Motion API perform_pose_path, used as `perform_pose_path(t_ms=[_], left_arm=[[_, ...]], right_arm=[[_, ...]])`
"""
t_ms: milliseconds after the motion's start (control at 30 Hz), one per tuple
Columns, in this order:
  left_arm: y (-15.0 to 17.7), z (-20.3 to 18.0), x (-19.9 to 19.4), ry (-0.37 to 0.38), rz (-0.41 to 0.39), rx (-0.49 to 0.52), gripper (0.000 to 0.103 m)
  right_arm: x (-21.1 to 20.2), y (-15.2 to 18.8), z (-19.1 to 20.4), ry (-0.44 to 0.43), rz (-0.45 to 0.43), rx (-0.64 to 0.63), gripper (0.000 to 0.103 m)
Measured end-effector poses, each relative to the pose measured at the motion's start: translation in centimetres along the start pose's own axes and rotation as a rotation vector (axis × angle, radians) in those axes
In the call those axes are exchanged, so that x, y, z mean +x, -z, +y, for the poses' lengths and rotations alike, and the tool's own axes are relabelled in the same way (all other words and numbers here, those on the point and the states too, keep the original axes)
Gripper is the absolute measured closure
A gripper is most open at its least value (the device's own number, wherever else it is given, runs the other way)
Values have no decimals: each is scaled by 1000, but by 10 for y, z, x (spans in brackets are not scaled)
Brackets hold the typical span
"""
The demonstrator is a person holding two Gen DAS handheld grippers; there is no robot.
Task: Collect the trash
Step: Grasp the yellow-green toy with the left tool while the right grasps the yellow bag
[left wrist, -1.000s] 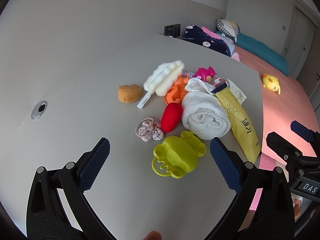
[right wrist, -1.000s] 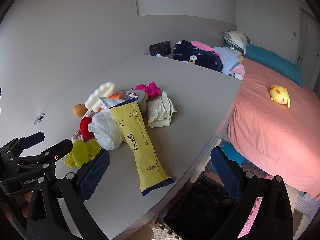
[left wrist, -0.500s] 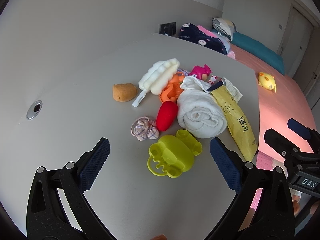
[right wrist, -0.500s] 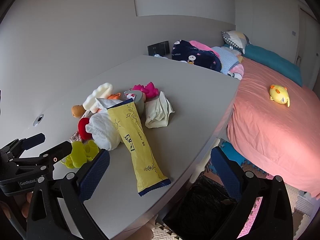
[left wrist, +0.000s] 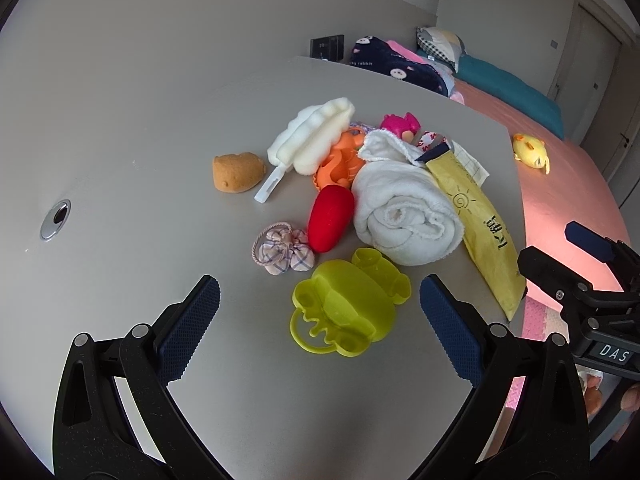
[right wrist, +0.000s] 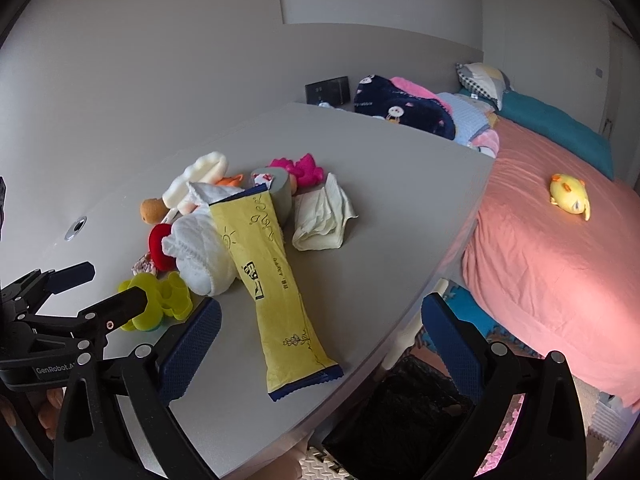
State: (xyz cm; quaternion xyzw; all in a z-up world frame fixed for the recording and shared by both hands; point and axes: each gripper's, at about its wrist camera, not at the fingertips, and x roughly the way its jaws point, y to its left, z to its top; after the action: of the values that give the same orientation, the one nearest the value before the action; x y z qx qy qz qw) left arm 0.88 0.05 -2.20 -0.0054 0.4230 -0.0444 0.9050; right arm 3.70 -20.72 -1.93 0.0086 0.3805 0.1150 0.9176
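On the worktop (right wrist: 400, 184), the yellow wrapper (right wrist: 276, 280) lies near the edge against the towel (right wrist: 200, 256), so bring the right gripper (right wrist: 320, 340), jaws wide and empty like the left gripper (left wrist: 320, 328), across its free end before closing.

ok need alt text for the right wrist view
An open right gripper hovers over a grey table, a long yellow snack wrapper lying between its fingers beside a heap of toys and a rolled white towel. A black-lined bin sits below the table edge.
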Motion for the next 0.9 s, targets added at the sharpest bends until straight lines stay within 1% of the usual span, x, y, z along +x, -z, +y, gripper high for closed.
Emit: perform_pose_path(t_ms=[133,200,233,300,400,433,467,500,533,600,633,667,733,767,800,900], left_arm=[[3,1,8,-28,4,9,6],[4,0,11,-18,12,19,6],[5,0,12,-13,15,25,6],[6,-3,15,-12,17,42,6],[7,-5,18,-20,20,54,7],[8,-5,20,-23,23,57,9],[8,-5,22,-25,25,59,11],[8,-6,23,-26,28,61,16],[8,-6,25,-20,35,64,21],[8,-10,27,-17,42,79,25],[9,-12,28,-19,45,94,28],[11,-14,29,-20,48,106,29],[12,-16,31,-6,58,119,37],[12,-15,31,5,56,115,40],[12,-15,31,13,56,113,45],[12,-13,29,17,46,105,45]], right_arm=[[13,1,6,-16,26,-23,14],[22,1,8,-21,43,-31,22],[26,1,8,-23,52,-32,25],[31,2,7,-23,64,-32,34],[38,3,8,-37,78,-34,41],[39,4,8,-40,82,-33,43],[41,5,8,-45,88,-32,48],[42,5,8,-42,81,-34,52],[43,5,9,-38,80,-35,53],[43,5,10,-44,79,-36,61],[42,5,10,-53,79,-32,61],[42,5,9,-59,79,-28,65],[42,6,8,-77,78,-15,71],[41,6,6,-83,78,-10,72],[40,6,5,-88,75,-5,72],[34,6,5,-98,57,-1,73]])
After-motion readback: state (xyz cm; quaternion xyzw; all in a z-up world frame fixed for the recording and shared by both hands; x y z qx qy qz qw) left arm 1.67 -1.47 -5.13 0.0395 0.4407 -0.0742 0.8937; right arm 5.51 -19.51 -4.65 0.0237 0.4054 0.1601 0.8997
